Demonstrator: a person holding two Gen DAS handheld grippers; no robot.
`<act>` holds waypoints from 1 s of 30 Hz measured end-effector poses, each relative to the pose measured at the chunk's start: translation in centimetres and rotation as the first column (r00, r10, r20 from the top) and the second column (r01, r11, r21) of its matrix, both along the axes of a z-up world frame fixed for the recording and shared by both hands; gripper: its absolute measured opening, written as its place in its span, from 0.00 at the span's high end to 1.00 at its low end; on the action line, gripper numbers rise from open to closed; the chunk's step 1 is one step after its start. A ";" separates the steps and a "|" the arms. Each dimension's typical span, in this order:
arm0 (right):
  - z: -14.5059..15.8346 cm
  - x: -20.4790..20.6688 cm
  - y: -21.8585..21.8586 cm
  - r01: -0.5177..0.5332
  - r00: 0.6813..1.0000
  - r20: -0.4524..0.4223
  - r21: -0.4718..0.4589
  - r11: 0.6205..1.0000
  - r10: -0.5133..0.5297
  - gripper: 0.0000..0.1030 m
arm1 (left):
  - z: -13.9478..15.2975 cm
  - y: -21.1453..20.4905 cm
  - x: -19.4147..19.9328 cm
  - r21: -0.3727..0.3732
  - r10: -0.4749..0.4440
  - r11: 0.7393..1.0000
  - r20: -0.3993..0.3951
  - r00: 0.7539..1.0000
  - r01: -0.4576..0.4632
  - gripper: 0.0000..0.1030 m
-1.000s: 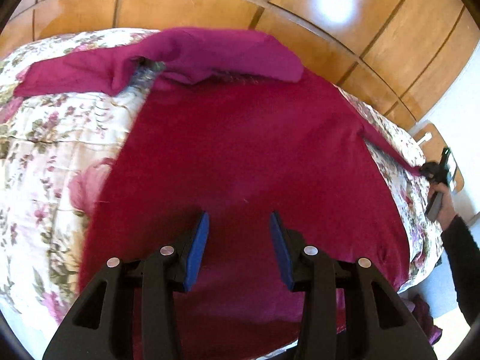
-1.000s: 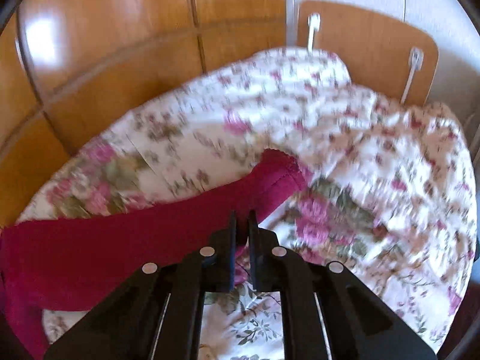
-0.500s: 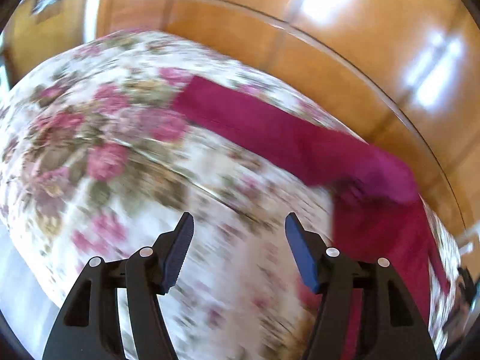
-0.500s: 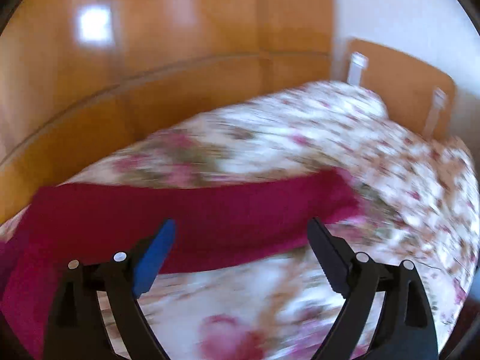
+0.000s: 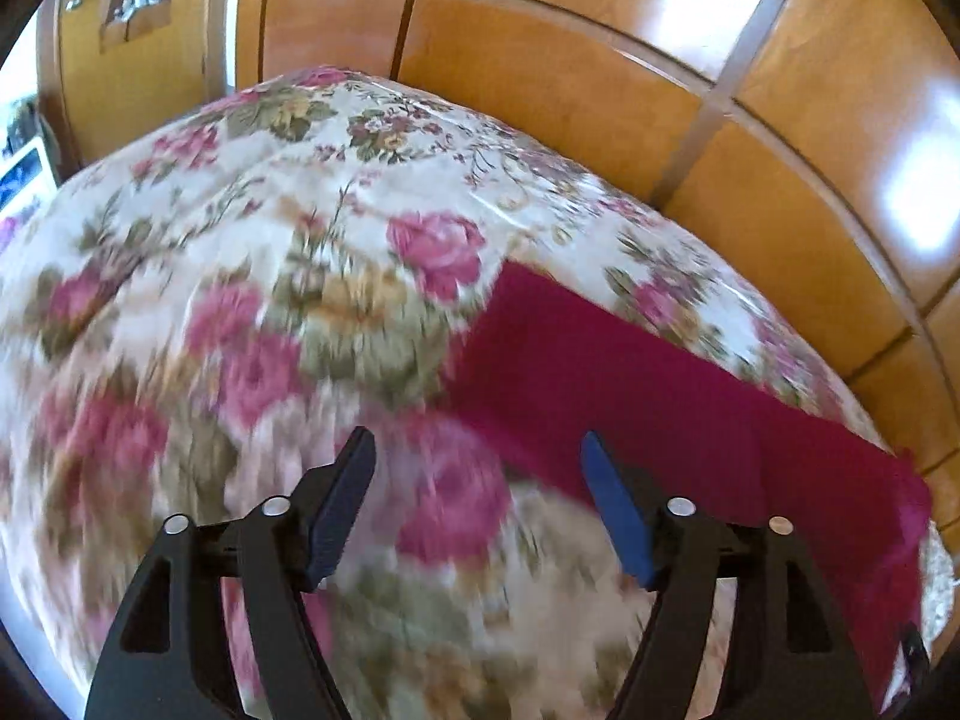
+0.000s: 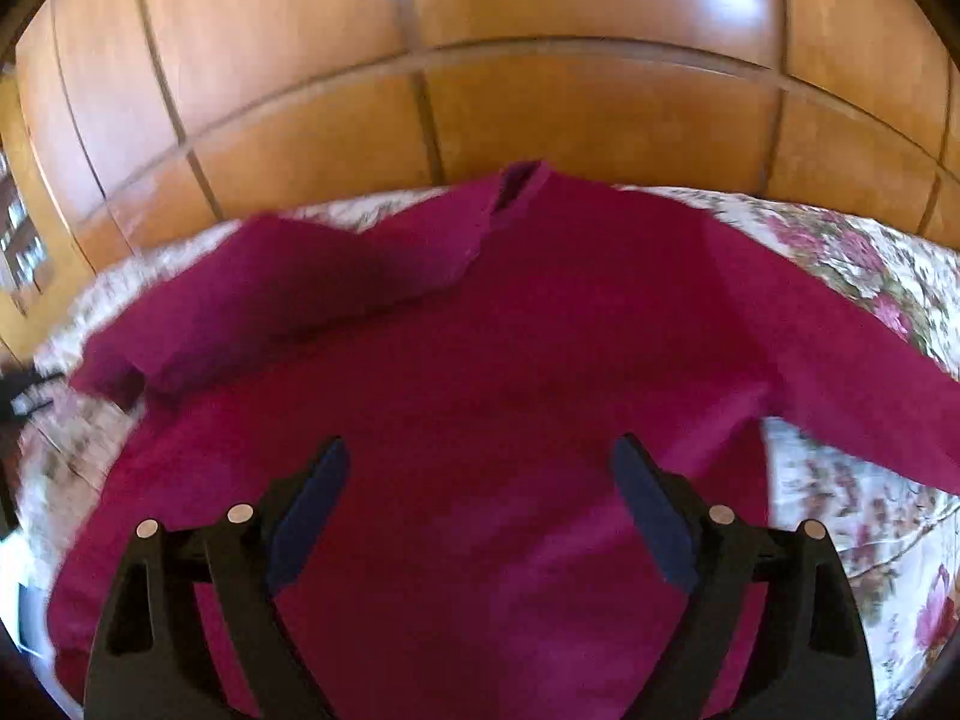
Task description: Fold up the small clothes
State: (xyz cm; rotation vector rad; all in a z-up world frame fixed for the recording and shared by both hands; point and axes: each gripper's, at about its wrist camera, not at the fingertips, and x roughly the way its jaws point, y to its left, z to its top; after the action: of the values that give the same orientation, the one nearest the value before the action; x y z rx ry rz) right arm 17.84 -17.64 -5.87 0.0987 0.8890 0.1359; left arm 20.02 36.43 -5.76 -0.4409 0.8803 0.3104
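**Ana:** Both sets of jaws stand spread with nothing pinched. On the left gripper [image 5: 477,468] they have just been opening, and only the floral bedspread [image 5: 252,252] lies under the gap. On the right gripper [image 6: 480,471] they sprang apart in the last second and now hang wide above cloth without pressing on it.

**Ben:** So where is the garment?

**Ana:** It is a magenta long-sleeved top [image 6: 468,396], spread on the bed in front of the wooden wardrobe [image 6: 540,108]. The right wrist view looks straight down its body. One sleeve [image 5: 630,372] stretches out flat across the bedspread; in the left wrist view its cuff end lies just ahead of the right-hand pad, near but apart. The other sleeve [image 6: 840,372] angles out toward the lower right of the right wrist view.

**Ben:** Is anything folded yet?

**Ana:** Hardly, by my reading. Near the neckline a flap of cloth lies doubled over the upper body, though blur keeps me from saying whether that is a deliberate fold or a loose heap. Both sleeves look laid outward and the body is at full length.

**Ben:** Then what is left?

**Ana:** Nearly all of it, I judge: bring each sleeve in over the body, then fold the body over on itself. This looks like the laying-out stage, with the left gripper best placed to take its sleeve's cuff first.
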 end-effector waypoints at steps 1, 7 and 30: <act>-0.7 0.2 0.0 0.010 1.000 -0.018 -0.001 1.000 -0.010 0.14 | -0.4 0.5 1.2 0.003 -0.002 1.000 -0.005 1.000 0.002 0.28; -2.6 0.4 0.5 0.030 0.999 -0.027 -0.030 0.999 -0.030 0.08 | -2.1 -0.1 4.8 -0.006 -0.095 0.995 -0.039 0.995 0.095 0.74; -2.8 0.4 1.1 0.027 0.999 -0.029 -0.071 0.997 -0.029 0.04 | 2.1 5.2 3.0 0.163 0.143 0.976 0.026 0.989 -0.145 0.62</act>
State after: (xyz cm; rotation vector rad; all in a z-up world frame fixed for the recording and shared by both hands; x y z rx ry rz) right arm 18.28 -16.49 -8.69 0.0472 0.9211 0.0767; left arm 23.01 41.64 -3.67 -0.3533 0.8035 0.5091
